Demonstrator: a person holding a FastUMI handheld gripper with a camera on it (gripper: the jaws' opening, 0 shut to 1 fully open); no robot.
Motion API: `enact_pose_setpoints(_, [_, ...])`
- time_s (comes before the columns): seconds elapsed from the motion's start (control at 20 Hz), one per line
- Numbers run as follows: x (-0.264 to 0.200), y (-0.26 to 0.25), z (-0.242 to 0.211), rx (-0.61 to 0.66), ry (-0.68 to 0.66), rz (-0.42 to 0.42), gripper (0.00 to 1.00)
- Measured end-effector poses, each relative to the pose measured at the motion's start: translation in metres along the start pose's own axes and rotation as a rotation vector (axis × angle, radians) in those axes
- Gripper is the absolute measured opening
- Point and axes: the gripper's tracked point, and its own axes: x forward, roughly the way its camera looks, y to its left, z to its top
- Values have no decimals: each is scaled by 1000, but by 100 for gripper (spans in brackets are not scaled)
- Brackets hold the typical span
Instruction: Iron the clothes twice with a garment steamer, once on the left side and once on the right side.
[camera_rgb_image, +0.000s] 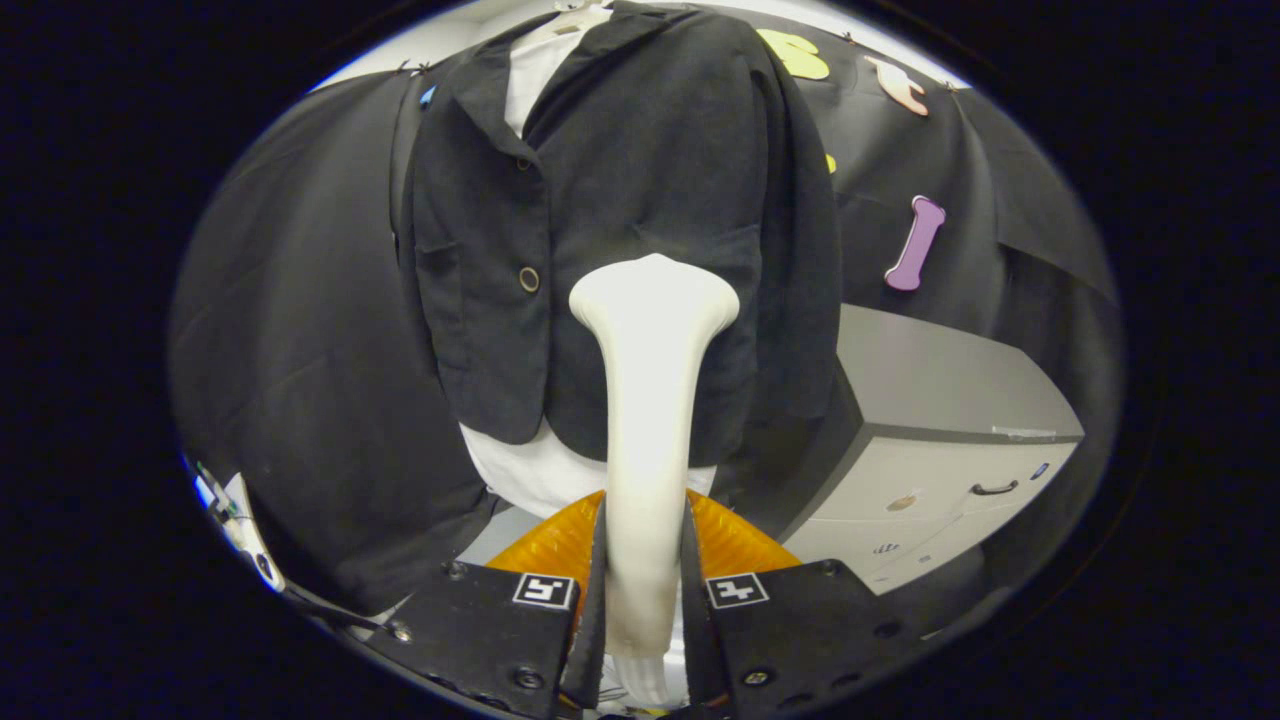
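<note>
A black jacket (640, 190) hangs over a white shirt (535, 65) straight ahead of me, its hem showing white cloth (530, 470) below. My gripper (645, 560) is shut on the handle of a white garment steamer (650, 400), both fingers pressing its sides. The steamer's flared head (655, 295) points up and forward. It lies against or just in front of the jacket's lower half, on the panel to the right of the brass button (529, 279). Whether the head touches the cloth I cannot tell.
A grey drawer cabinet (940, 430) stands to the right of the jacket, close behind its hem. An orange ribbed object (740, 545) sits below the steamer, just beyond the fingers. Black cloth walls hang behind and to the left.
</note>
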Motion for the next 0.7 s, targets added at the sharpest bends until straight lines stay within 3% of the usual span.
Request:
enact_pose_setpoints(0.4, [20,1,-31,-9,64,5,35])
enact_pose_setpoints(0.7, [9,0,-26,14,64,1,35])
